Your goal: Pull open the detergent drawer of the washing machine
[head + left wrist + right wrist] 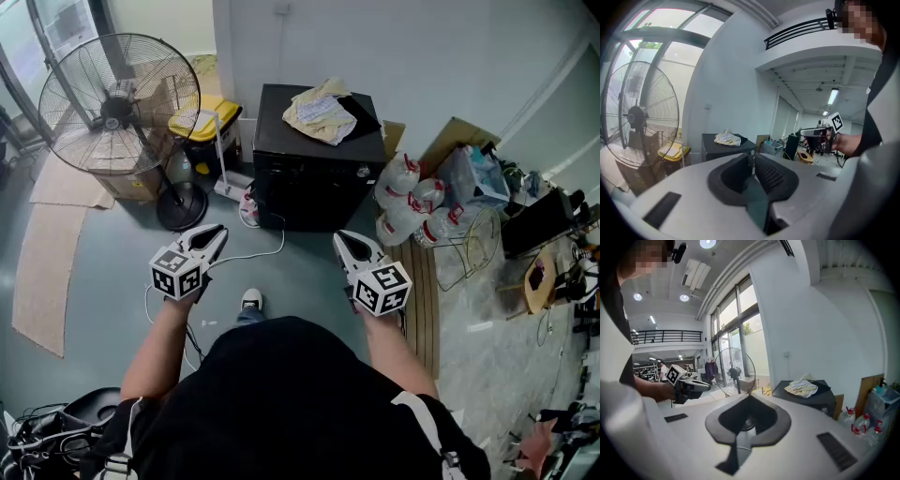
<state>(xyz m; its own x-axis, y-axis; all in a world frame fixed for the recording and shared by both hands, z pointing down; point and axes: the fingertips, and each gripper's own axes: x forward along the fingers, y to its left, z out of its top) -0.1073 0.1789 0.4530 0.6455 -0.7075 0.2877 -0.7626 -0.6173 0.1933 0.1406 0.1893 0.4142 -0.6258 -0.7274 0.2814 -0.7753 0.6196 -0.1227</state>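
You held the left gripper (219, 231) and the right gripper (339, 237) out before you, each with its jaws closed together on nothing. The black box-shaped washing machine (314, 183) stood ahead against the white wall (422, 56), well apart from both, with a crumpled cream cloth (322, 112) on top.

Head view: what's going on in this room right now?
A person stands back from the black washing machine, a two-jaw gripper in each hand. The left gripper and right gripper are both shut, empty and touching nothing. A crumpled cloth lies on top of the machine, which neither gripper has reached.
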